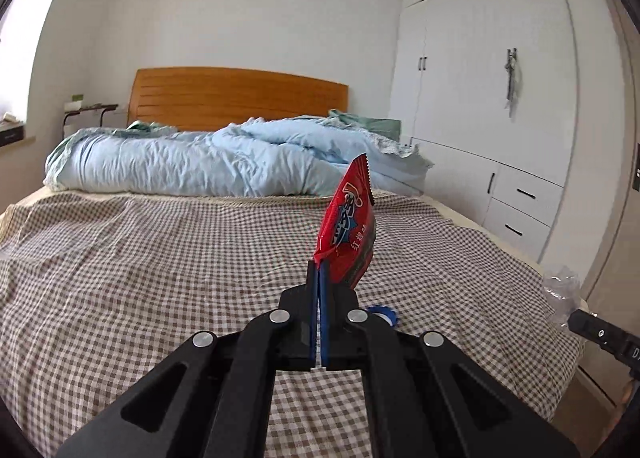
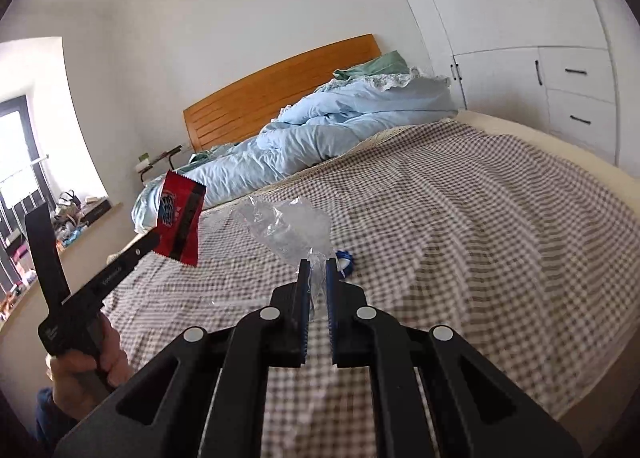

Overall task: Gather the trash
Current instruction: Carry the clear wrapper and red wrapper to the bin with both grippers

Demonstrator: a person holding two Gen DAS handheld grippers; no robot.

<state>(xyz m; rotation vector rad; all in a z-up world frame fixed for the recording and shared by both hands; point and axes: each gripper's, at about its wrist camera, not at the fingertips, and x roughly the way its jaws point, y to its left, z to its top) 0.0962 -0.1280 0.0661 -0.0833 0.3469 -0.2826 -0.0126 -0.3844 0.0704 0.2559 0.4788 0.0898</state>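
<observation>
The bed [image 1: 120,258] carries a rumpled blue duvet [image 1: 192,161] and a small blue object [image 2: 345,260], perhaps a cap.

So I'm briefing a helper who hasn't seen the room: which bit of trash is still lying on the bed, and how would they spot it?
Start at the bed with the brown-and-white checked sheet, near its foot end. A small crumpled blue-and-white wrapper lies there, just beyond the right gripper. Unlike the red snack packet and the clear plastic film, it is held by neither gripper.

A duvet [image 1: 192,161] lies on the bed [image 1: 120,258] before the headboard [image 1: 240,95]. The wardrobe [image 1: 480,97] stands at frame right, a side table [image 1: 90,111] at far left.
</observation>
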